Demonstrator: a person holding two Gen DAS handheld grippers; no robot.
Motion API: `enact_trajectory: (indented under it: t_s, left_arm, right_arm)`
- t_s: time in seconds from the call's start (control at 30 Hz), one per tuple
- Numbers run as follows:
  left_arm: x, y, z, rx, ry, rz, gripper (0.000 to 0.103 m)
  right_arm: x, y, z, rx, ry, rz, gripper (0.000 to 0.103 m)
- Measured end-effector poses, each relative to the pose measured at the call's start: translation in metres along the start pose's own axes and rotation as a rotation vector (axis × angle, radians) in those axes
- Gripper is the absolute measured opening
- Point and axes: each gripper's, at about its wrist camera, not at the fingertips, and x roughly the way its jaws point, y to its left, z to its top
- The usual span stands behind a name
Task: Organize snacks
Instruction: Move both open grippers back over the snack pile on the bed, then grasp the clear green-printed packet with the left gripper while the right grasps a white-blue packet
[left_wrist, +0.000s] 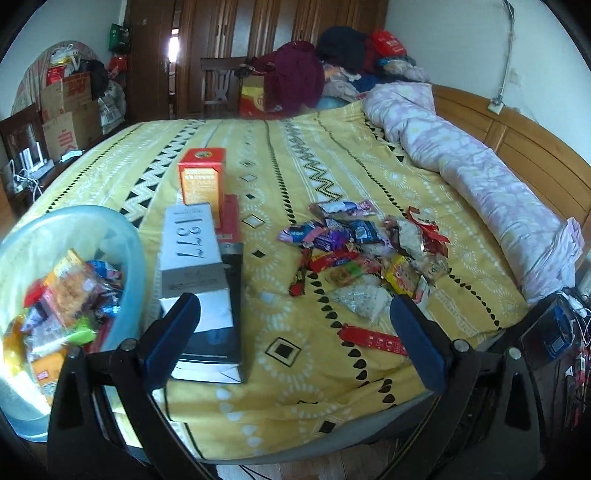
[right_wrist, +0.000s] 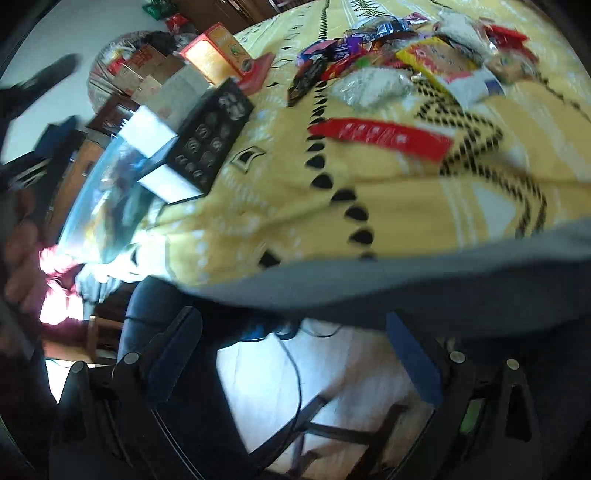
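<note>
A pile of loose snack packets (left_wrist: 364, 251) lies on the yellow patterned bedspread (left_wrist: 295, 369), right of centre; it also shows in the right wrist view (right_wrist: 406, 48). A long red packet (left_wrist: 373, 339) lies apart, near the bed's front edge, and shows in the right wrist view (right_wrist: 380, 136). A pale blue basin (left_wrist: 125, 240) at the left holds several snack packets (left_wrist: 66, 295). My left gripper (left_wrist: 295, 325) is open and empty above the bed's front edge. My right gripper (right_wrist: 295, 339) is open and empty, tilted, below the bed's edge over the floor.
Stacked boxes stand beside the basin: a silver box (left_wrist: 192, 251), a black box (left_wrist: 221, 325), an orange box (left_wrist: 201, 181). A rolled lilac quilt (left_wrist: 480, 177) lies along the right. Clothes (left_wrist: 332, 62) are piled at the far end. Cardboard boxes (left_wrist: 70, 110) stand at the left.
</note>
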Motion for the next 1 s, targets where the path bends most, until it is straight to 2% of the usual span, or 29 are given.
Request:
enact_trajectory:
  t_s: [0.07, 0.13, 0.27, 0.33, 0.37, 0.4, 0.43, 0.47, 0.5, 0.57, 0.63, 0.73, 0.87, 0.9, 1.0]
  left_arm:
    - [0.013, -0.009, -0.002, 0.005, 0.022, -0.012, 0.103]
    - [0.028, -0.017, 0.000, 0.002, 0.053, -0.039, 0.102]
    - [0.065, -0.035, 0.007, 0.029, 0.080, -0.092, 0.101]
    - [0.095, -0.044, 0.012, 0.065, 0.122, -0.124, 0.088]
    - [0.112, -0.047, 0.012, 0.081, 0.168, -0.147, 0.086]
    - [0.134, -0.049, 0.010, 0.078, 0.259, -0.185, 0.079]
    - [0.153, -0.048, 0.007, 0.037, 0.350, -0.215, 0.061]
    - [0.168, -0.047, 0.002, -0.025, 0.411, -0.242, 0.058]
    - [0.178, -0.046, -0.002, -0.079, 0.439, -0.270, 0.060]
    - [0.189, -0.051, -0.009, -0.133, 0.439, -0.259, 0.063]
    - [0.196, -0.060, -0.013, -0.159, 0.417, -0.231, 0.082]
    - [0.210, -0.075, -0.016, -0.174, 0.410, -0.184, 0.090]
    - [0.234, -0.077, -0.021, -0.153, 0.447, -0.102, 0.091]
    - [0.239, -0.076, -0.024, -0.159, 0.455, -0.106, 0.090]
    - [0.234, -0.075, -0.026, -0.154, 0.439, -0.120, 0.070]
  right_arm:
    - [-0.009, -0.005, -0.006, 0.019, -0.025, 0.042, 0.103]
    - [-0.016, -0.015, -0.009, 0.052, -0.048, 0.042, 0.103]
    - [-0.012, -0.032, -0.004, 0.071, 0.021, 0.066, 0.103]
    - [-0.009, -0.041, 0.006, 0.070, 0.028, 0.050, 0.103]
    - [-0.010, -0.048, 0.011, 0.068, 0.023, 0.036, 0.102]
    - [-0.010, -0.053, 0.014, 0.072, 0.015, 0.027, 0.102]
    - [-0.012, -0.061, 0.018, 0.083, 0.002, 0.019, 0.102]
    - [-0.016, -0.069, 0.023, 0.096, -0.011, 0.012, 0.102]
    - [-0.020, -0.076, 0.027, 0.107, -0.024, 0.009, 0.102]
    - [-0.028, -0.091, 0.034, 0.123, -0.057, -0.012, 0.102]
    - [-0.033, -0.103, 0.039, 0.133, -0.074, -0.025, 0.102]
    - [-0.037, -0.116, 0.048, 0.145, -0.087, -0.028, 0.102]
    - [-0.046, -0.123, 0.056, 0.135, -0.115, -0.038, 0.102]
    - [-0.048, -0.125, 0.057, 0.133, -0.120, -0.041, 0.102]
    - [-0.050, -0.126, 0.063, 0.116, -0.126, -0.057, 0.102]
